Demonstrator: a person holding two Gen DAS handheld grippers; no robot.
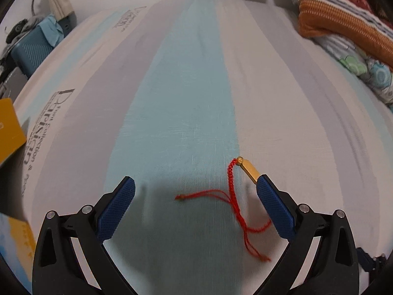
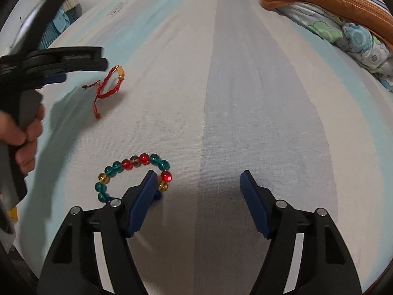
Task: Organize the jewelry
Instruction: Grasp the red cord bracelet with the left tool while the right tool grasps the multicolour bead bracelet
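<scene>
A red braided cord bracelet (image 1: 233, 194) with a gold bar (image 1: 249, 169) lies on the striped bedsheet (image 1: 191, 86). My left gripper (image 1: 196, 184) is open and hangs low over it; the gold bar touches or passes under the right fingertip (image 1: 264, 184). The bracelet also shows in the right wrist view (image 2: 108, 83), just right of the left gripper's body (image 2: 49, 66). A bracelet of teal, red and amber glass beads (image 2: 132, 172) lies on the sheet. My right gripper (image 2: 199, 179) is open and empty, its left finger (image 2: 145, 196) inside the bead loop.
Folded blankets, orange striped (image 1: 343, 19) over floral (image 2: 351, 36), lie at the bed's far right. A yellow box (image 1: 9, 127) sits at the left edge. A blue case (image 1: 32, 49) and clutter stand beyond the bed's left side.
</scene>
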